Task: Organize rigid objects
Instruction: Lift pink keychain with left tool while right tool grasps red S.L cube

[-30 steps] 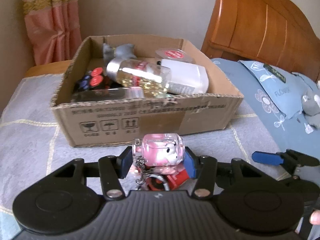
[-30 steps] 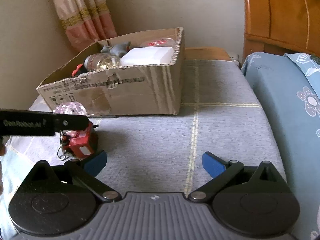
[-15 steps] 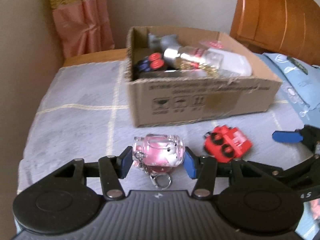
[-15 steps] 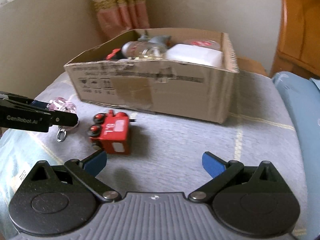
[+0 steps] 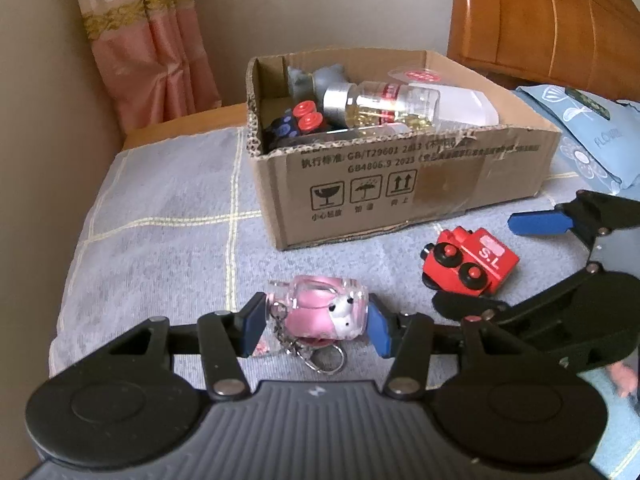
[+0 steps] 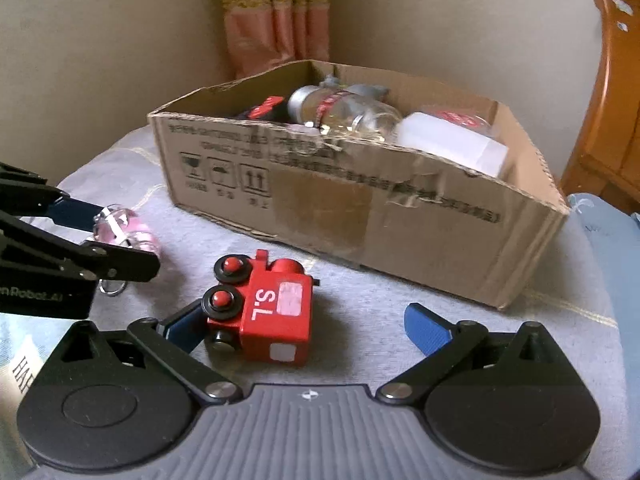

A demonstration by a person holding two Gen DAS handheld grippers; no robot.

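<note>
A: Two grippers in view over the bed, which carries a grey checked cover. Left gripper: fingers clenched on the pink keychain, a clear capsule with a pink-and-white figure inside; chain and ring hang below it. The capsule sits in front of the cardboard box, apart from it.

B: Right gripper?

A: Fingers released, spread wide. The red toy train lies on its side on the bed cover between them; the left finger is just beside its wheels, contact cannot be told. The right finger is well clear of it.

B: Legible writing?

A: Train: white "S.L" on the red body, with a pale worn sticker next to it. Box front: "GB/T29601 2013" and "GB4806.9 2023" among Chinese print, then three handling icons: glass, umbrella, arrows up. A brown tape patch sits right of the icons. Left gripper's arm in the right wrist view: "Robot.AI", first letters cut off. Blue pillow: "FLOWER", partly readable.

B: Box contents?

A: Clear bottle with silver cap, lying down, yellow capsules inside, red band label unreadable. White container beside it. Grey figure at the back. Dark item with red wheels at the left.
</note>
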